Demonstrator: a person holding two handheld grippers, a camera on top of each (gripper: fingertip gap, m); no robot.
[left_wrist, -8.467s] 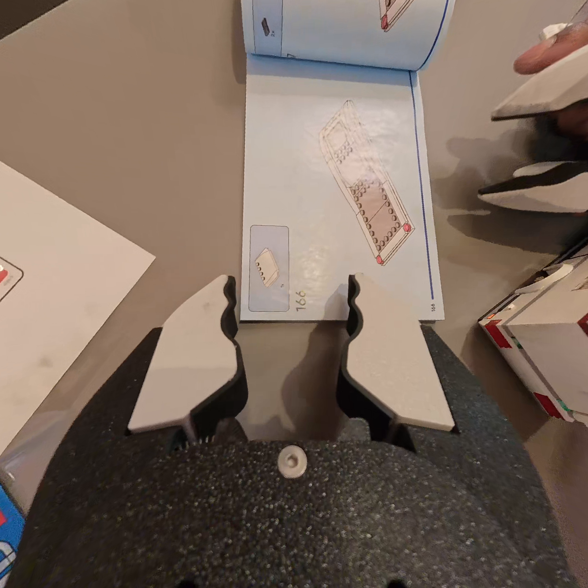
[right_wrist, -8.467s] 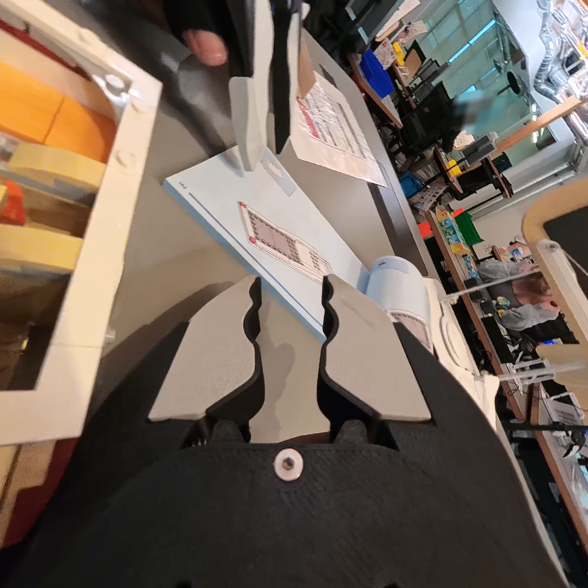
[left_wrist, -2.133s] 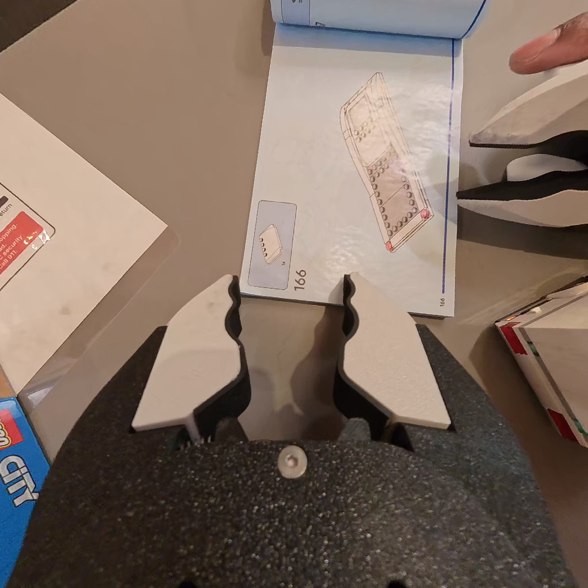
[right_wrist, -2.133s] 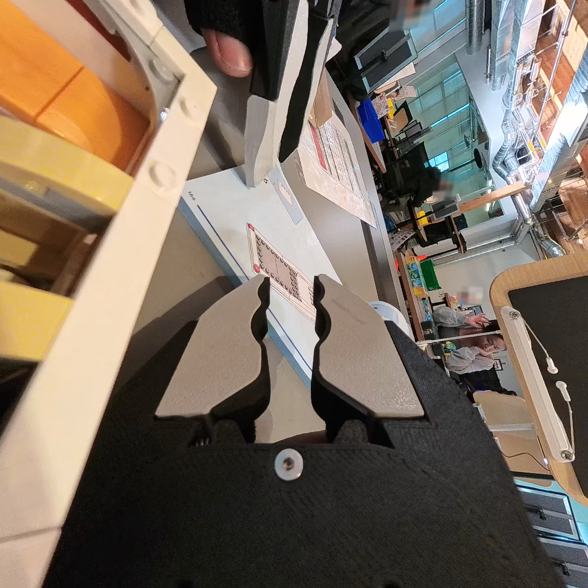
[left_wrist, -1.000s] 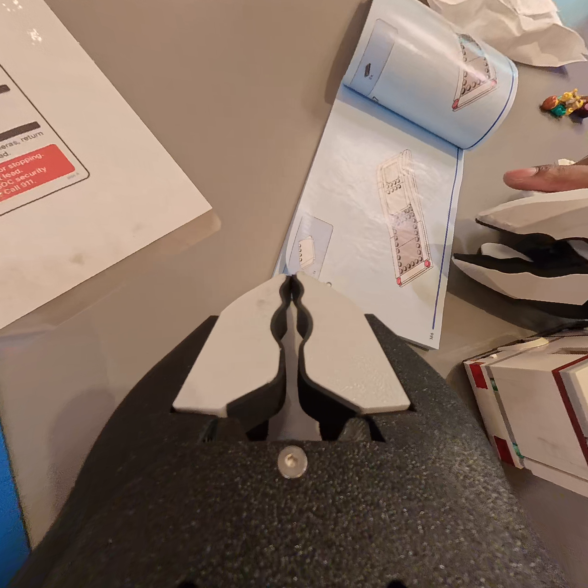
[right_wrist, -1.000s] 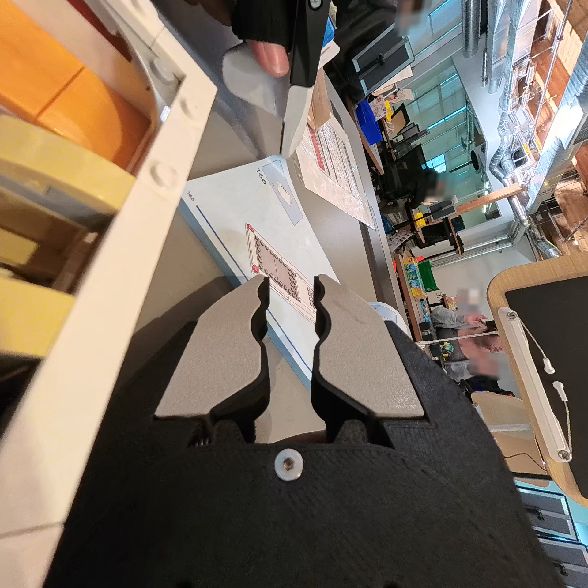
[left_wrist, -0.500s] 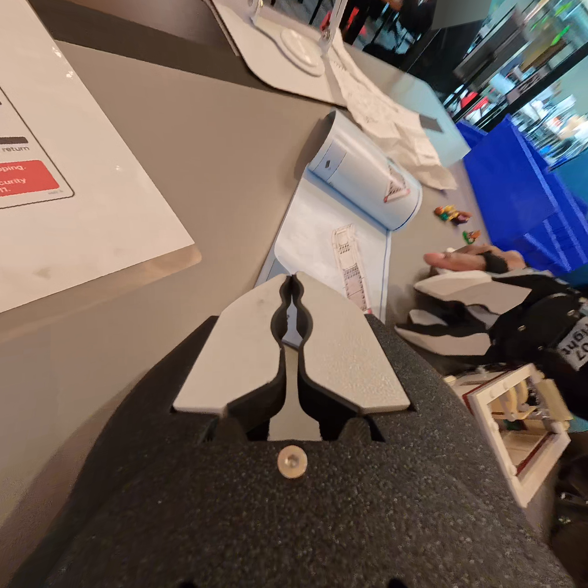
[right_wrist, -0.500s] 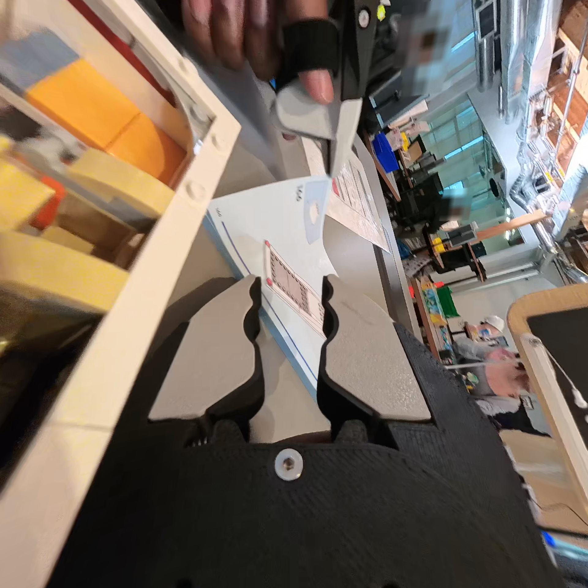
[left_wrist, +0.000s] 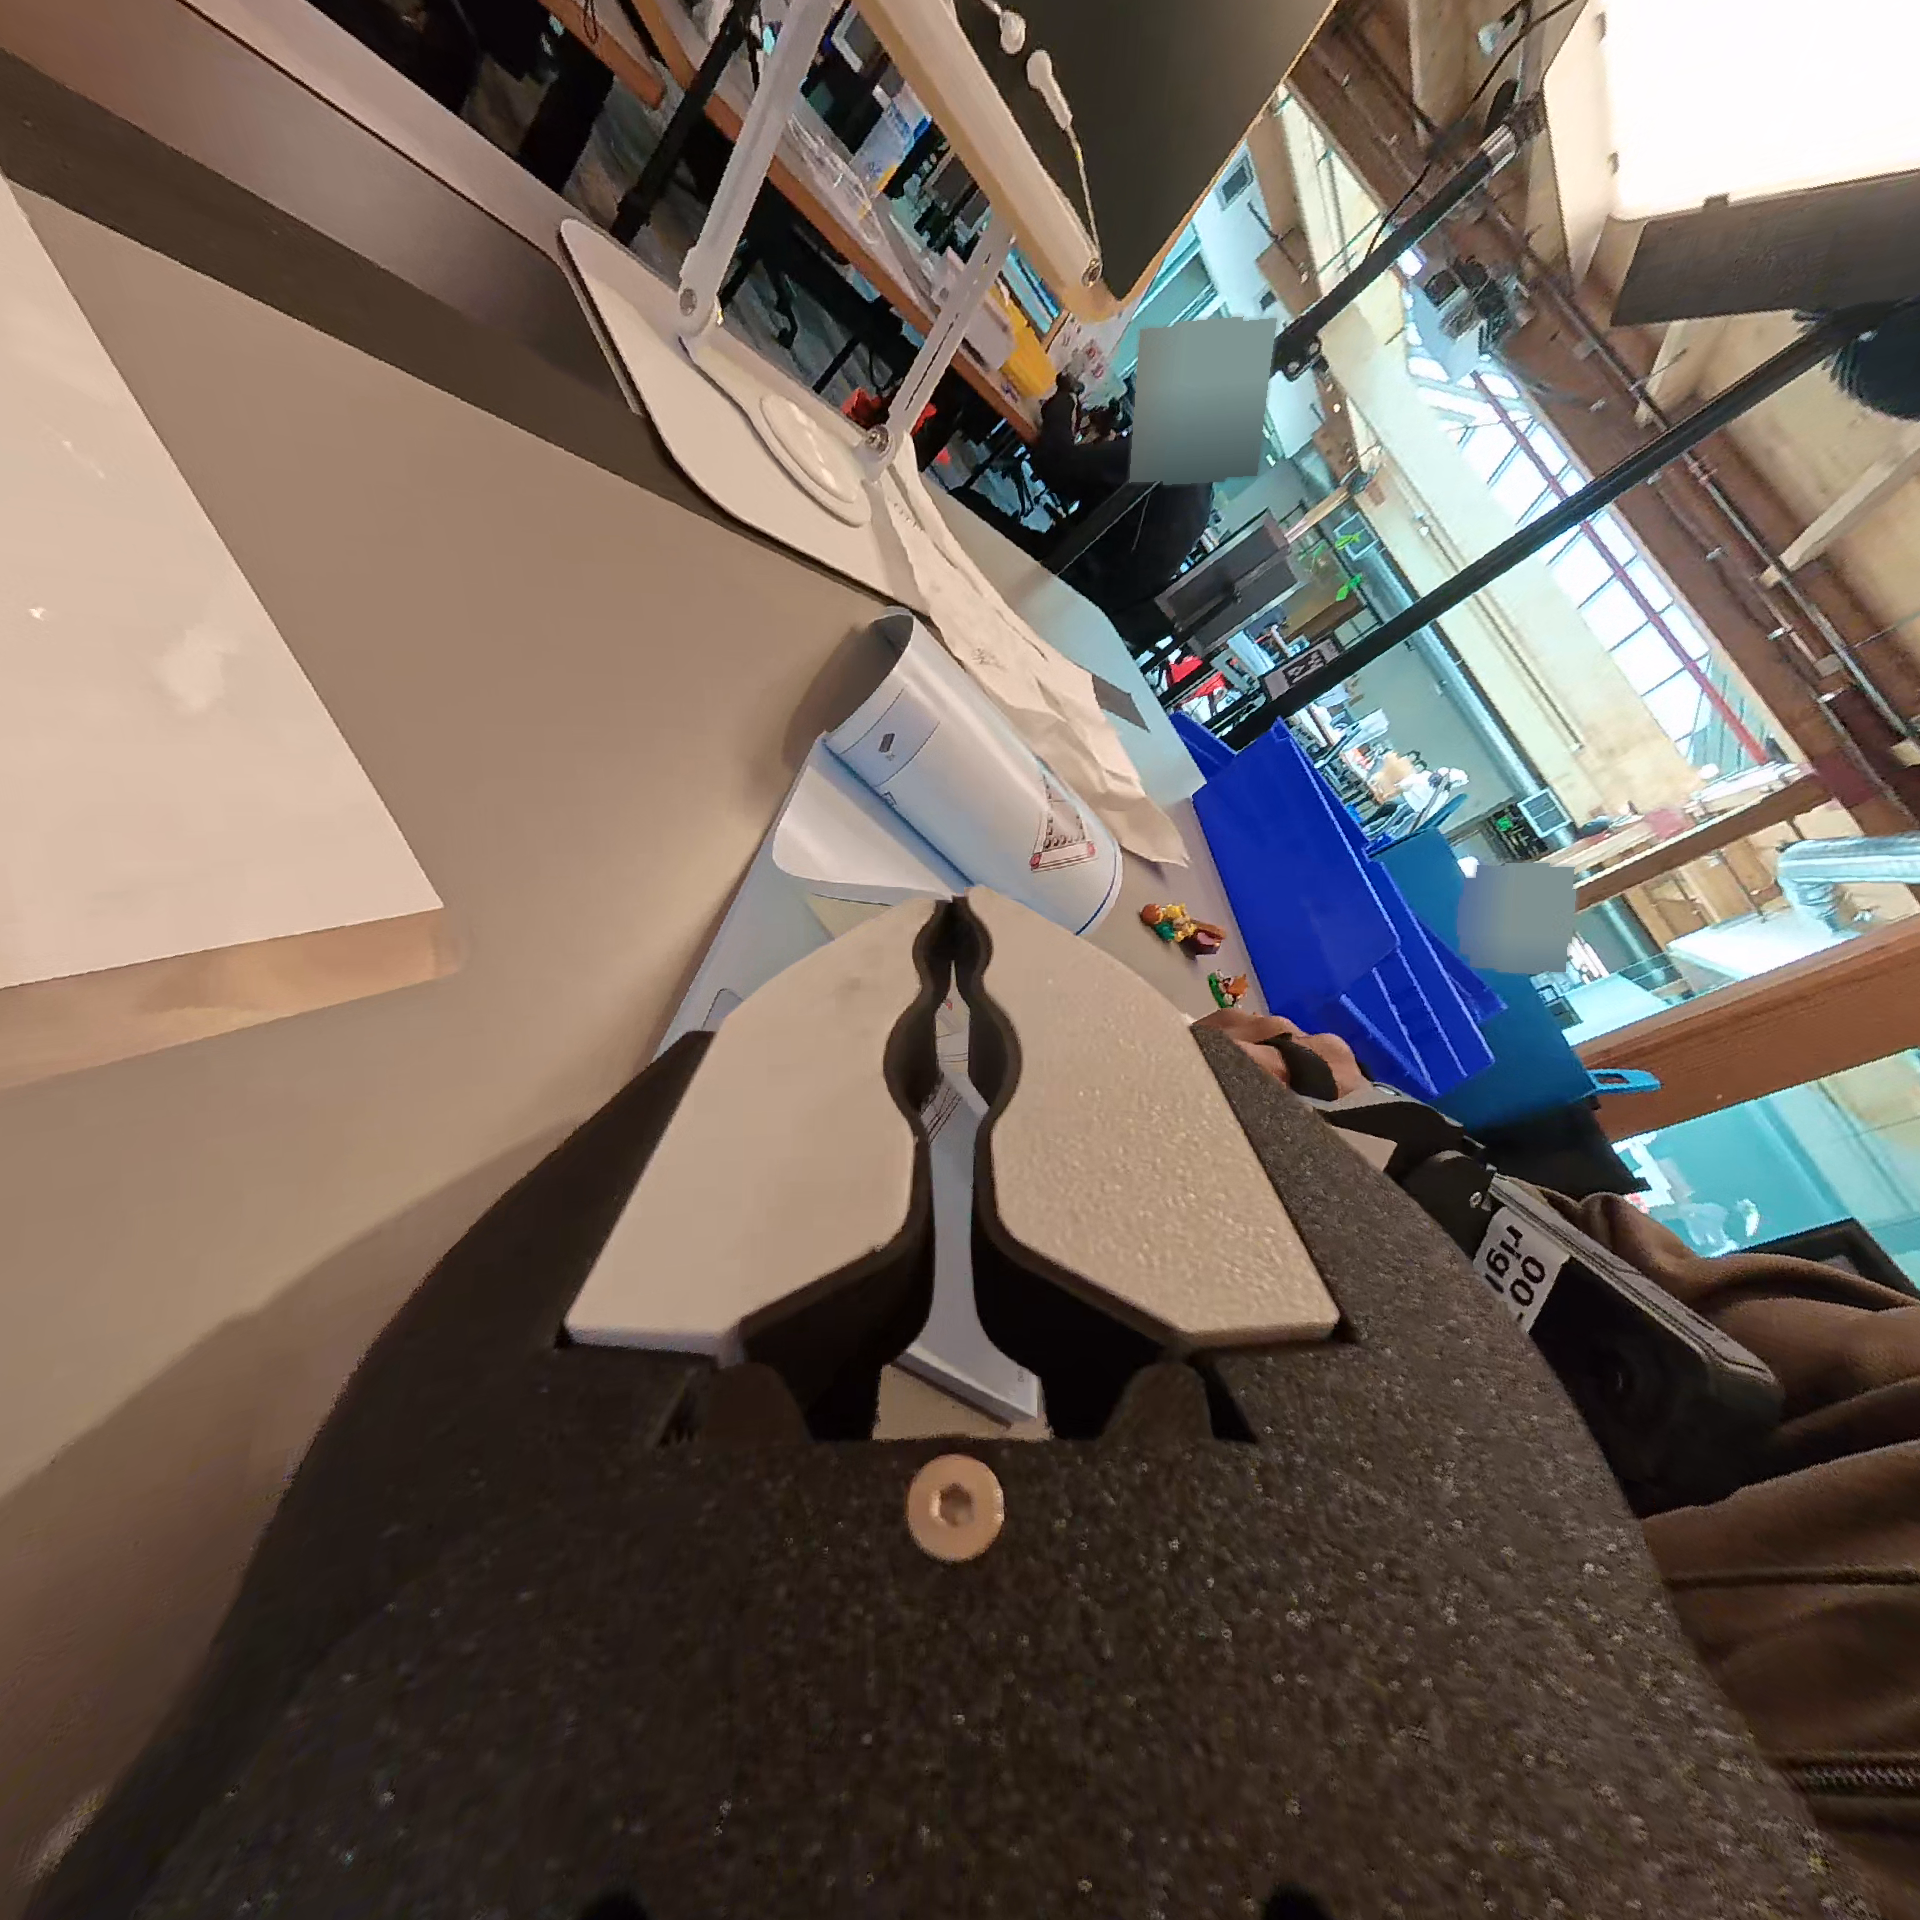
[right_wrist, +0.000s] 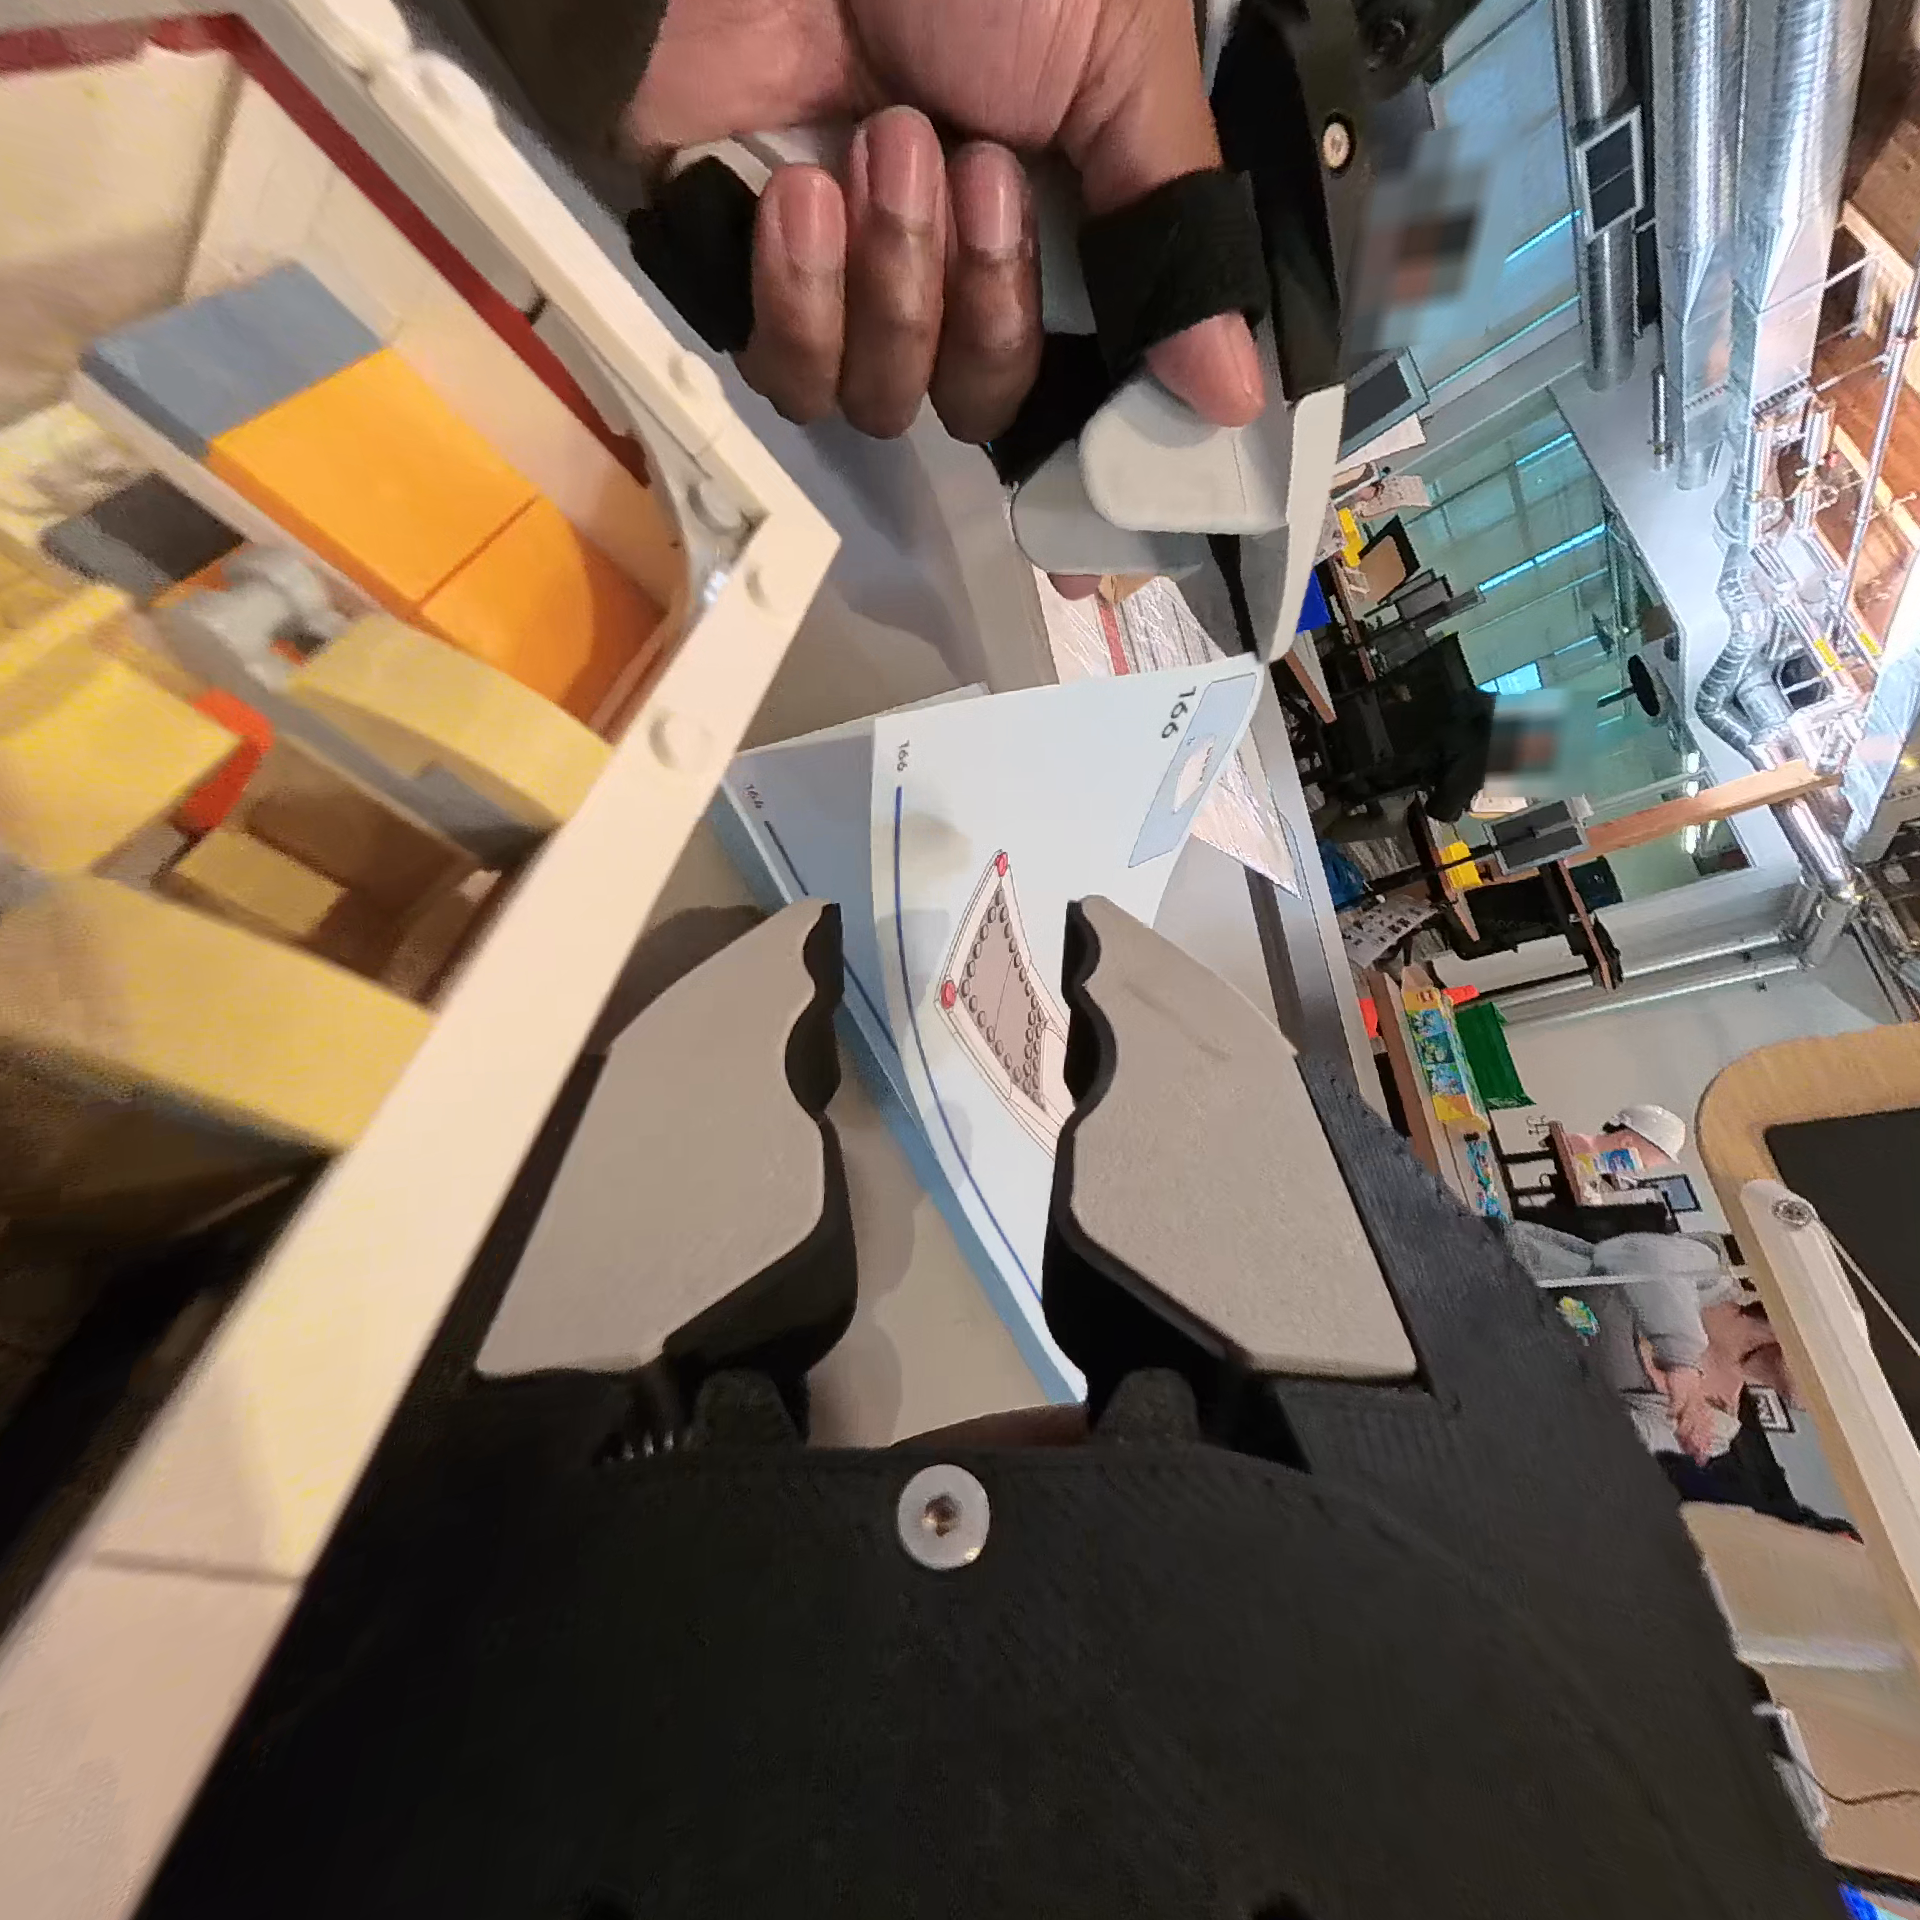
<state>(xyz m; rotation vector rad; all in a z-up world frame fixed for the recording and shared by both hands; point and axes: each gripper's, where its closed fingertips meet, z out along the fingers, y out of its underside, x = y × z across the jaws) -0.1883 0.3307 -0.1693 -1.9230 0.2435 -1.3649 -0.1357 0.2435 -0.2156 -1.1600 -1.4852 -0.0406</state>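
Left tongs (right_wrist: 1262, 649) pinch the lifted page (right_wrist: 1039, 810) at its far corner; right tongs (right_wrist: 945, 935) gape empty, page's near edge passing between them, untouched.

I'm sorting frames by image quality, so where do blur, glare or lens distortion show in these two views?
Left wrist view: sharp tongs, soft glare on the white sheet, and wide-angle bending of the window frames. Right wrist view: the brick model is motion-blurred, while the booklet page stays fairly crisp; the background is tilted and stretched.
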